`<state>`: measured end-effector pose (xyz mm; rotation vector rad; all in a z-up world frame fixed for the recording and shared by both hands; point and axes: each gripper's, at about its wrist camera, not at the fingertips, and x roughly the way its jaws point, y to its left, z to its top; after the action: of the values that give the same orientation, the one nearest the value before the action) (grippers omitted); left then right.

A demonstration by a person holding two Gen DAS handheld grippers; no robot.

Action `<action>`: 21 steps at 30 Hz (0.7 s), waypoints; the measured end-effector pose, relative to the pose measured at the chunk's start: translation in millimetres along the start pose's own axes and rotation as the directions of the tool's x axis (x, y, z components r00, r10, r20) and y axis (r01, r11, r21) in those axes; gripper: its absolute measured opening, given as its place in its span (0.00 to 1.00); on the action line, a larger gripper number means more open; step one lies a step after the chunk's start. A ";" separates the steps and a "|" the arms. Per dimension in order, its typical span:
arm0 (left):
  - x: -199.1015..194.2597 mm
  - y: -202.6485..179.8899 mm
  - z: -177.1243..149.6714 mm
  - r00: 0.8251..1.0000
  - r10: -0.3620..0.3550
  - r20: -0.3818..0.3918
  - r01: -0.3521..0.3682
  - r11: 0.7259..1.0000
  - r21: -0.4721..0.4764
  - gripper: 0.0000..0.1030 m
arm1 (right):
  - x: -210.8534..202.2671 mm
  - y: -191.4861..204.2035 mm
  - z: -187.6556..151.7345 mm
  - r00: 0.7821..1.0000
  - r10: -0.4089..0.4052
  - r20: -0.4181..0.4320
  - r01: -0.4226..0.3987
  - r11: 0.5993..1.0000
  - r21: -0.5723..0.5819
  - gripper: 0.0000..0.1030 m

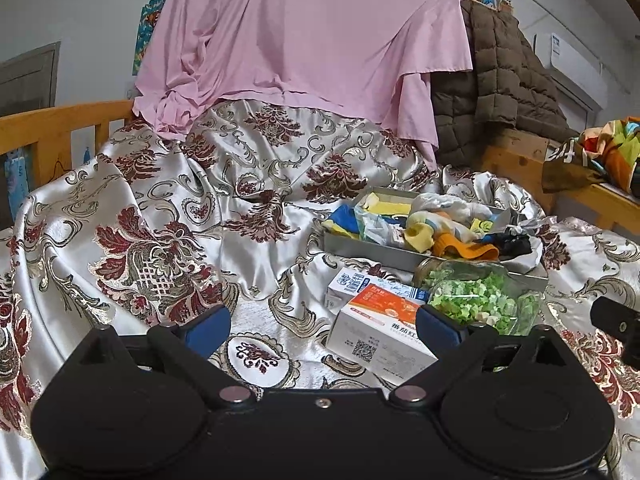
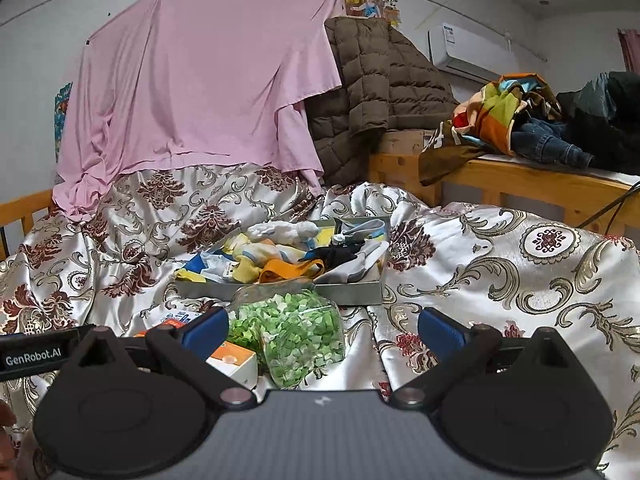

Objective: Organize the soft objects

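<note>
A grey metal tray [image 1: 360, 246] [image 2: 352, 292] on the patterned bedspread holds a heap of socks and small cloths [image 1: 436, 224] [image 2: 288, 252] in yellow, orange, white, blue and black. In front of it lie a clear bag of green pieces [image 1: 480, 300] [image 2: 296, 328], an orange-and-white carton [image 1: 380, 328] [image 2: 236, 360] and a blue-and-white carton [image 1: 352, 284]. My left gripper [image 1: 323, 326] is open and empty, low over the bedspread, left of the cartons. My right gripper [image 2: 323, 326] is open and empty, just behind the bag.
A pink sheet [image 1: 304, 40] [image 2: 200, 88] hangs behind the bed. A brown quilted jacket [image 1: 500, 80] [image 2: 380, 88] hangs to its right. A wooden shelf [image 2: 532, 184] at right carries piled clothes [image 2: 520, 116]. A wooden bed rail [image 1: 60, 128] runs at left.
</note>
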<state>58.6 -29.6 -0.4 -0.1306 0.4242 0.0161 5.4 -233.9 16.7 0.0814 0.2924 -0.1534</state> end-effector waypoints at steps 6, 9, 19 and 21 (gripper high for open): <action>-1.4 -0.6 0.3 1.000 0.003 0.010 -0.003 1.000 0.002 0.98 | 0.1 -2.6 -0.4 1.000 0.004 -0.004 -0.004 1.000 0.011 1.00; -0.7 0.2 -0.1 1.000 0.008 0.007 -0.008 1.000 -0.003 0.98 | 0.8 -2.4 -0.4 1.000 0.014 -0.004 -0.014 1.000 0.008 1.00; 1.7 3.2 -1.3 1.000 0.020 -0.001 -0.020 1.000 -0.008 0.98 | 6.1 0.4 -2.2 0.999 0.024 -0.035 -0.024 1.000 0.002 1.00; 1.8 3.4 -1.2 1.000 0.019 -0.001 -0.019 1.000 -0.008 0.99 | 7.1 1.2 -3.1 0.999 0.028 -0.044 -0.028 1.000 -0.002 1.00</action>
<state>59.6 -26.4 -2.7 -0.1345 0.4264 0.0367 11.4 -233.4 11.6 0.0864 0.3350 -0.1233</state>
